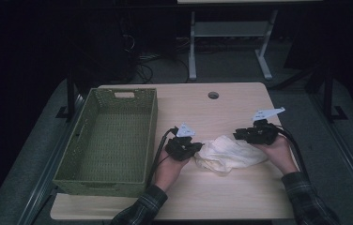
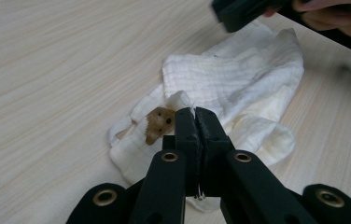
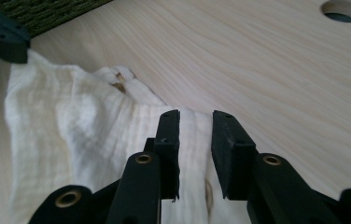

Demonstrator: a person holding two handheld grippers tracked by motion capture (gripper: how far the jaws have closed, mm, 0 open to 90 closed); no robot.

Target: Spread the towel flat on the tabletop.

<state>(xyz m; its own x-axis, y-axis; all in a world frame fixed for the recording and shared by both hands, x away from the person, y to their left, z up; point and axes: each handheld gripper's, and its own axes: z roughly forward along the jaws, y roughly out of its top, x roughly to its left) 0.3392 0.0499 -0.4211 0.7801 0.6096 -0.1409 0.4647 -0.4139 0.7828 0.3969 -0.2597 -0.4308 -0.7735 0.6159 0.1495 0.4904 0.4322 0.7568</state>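
A crumpled white muslin cloth (image 1: 228, 152) lies on the wooden table (image 1: 221, 197) between my two grippers. My left gripper (image 1: 197, 148) is at its left end; in the left gripper view the left gripper (image 2: 194, 111) is shut on a raised fold of the cloth (image 2: 239, 79), beside a small brown patch (image 2: 158, 123). My right gripper (image 1: 238, 136) is at the cloth's right end. In the right gripper view the right gripper (image 3: 195, 116) stands open, jaws apart, with a strip of the cloth (image 3: 71, 121) lying between them.
A green woven basket (image 1: 151, 136) with nothing in it stands at the table's left, close to my left hand. A round cable hole (image 1: 213, 95) is in the far middle of the table. Desk legs and cables stand on the floor beyond.
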